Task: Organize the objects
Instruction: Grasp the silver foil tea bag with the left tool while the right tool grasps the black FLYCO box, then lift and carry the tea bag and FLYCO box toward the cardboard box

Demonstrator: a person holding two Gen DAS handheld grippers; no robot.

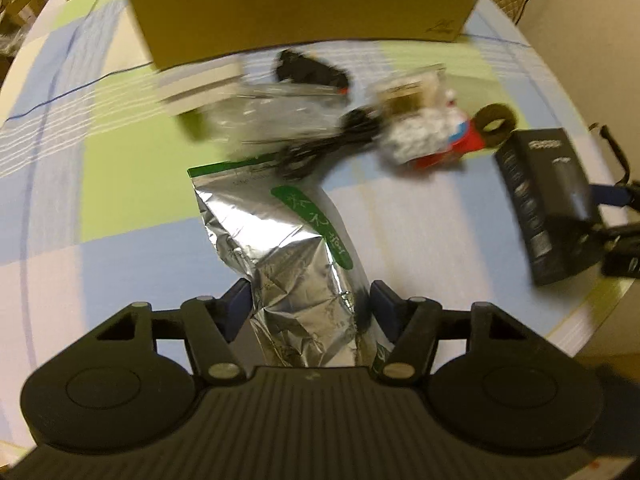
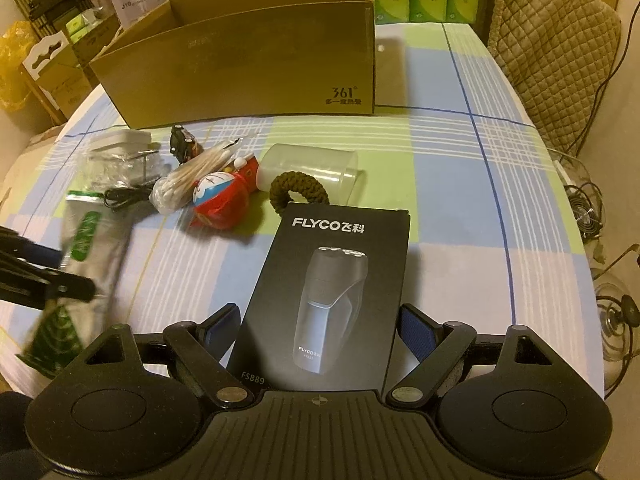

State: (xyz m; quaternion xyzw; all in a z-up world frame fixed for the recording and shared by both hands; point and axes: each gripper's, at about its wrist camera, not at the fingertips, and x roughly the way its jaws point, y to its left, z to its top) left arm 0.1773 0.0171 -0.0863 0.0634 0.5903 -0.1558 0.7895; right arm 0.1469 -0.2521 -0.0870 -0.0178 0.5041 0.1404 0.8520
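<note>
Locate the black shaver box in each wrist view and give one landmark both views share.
Left wrist view: black shaver box at the right edge, blurred.
Right wrist view: black shaver box at bottom centre, between the right jaws.
Shared landmark: the cardboard box at the table's far side.

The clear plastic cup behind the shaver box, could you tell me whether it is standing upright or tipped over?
Tipped over. The clear plastic cup lies on its side on the checked tablecloth, its open mouth facing right.
</note>
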